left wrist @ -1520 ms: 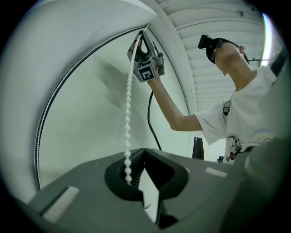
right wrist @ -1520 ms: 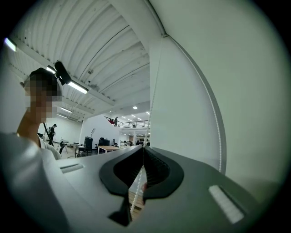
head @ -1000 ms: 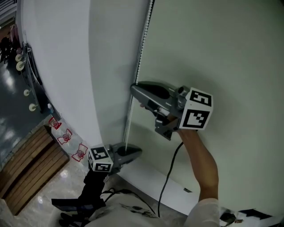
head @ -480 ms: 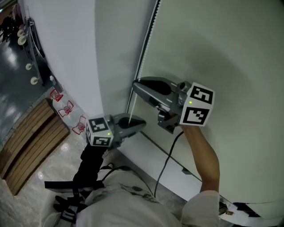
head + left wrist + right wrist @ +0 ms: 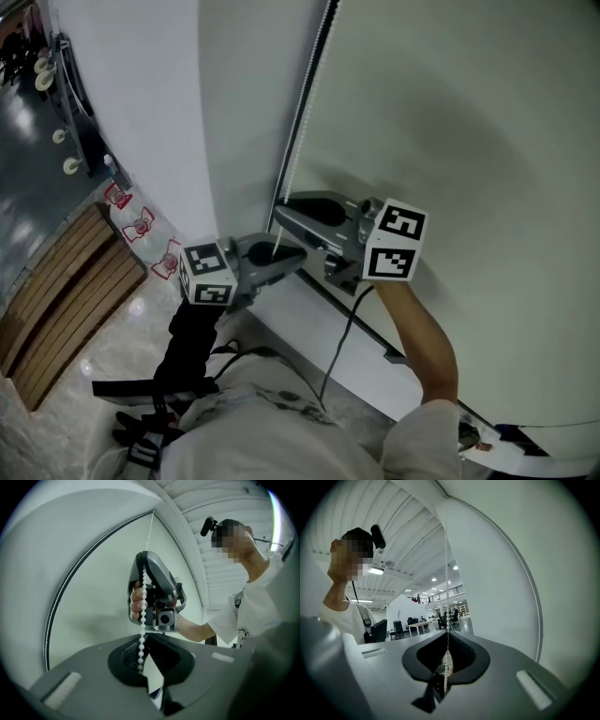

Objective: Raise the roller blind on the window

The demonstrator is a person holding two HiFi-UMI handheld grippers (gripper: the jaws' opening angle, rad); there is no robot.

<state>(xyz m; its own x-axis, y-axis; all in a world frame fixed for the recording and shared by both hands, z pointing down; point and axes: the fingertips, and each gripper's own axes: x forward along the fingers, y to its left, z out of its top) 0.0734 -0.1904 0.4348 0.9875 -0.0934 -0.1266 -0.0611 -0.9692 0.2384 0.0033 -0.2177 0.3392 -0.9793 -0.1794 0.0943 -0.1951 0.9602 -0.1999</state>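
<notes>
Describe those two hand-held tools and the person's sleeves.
The left gripper and right gripper are grey tapered shells, each carrying a white cube with black square markers. A black cable trails from the right one. Black sleeve left, short white sleeve right.

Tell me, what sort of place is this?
Probably a big open-plan office hall: desks and office chairs stand under a high ribbed ceiling, and a roller blind with a bead chain hangs nearby.
</notes>
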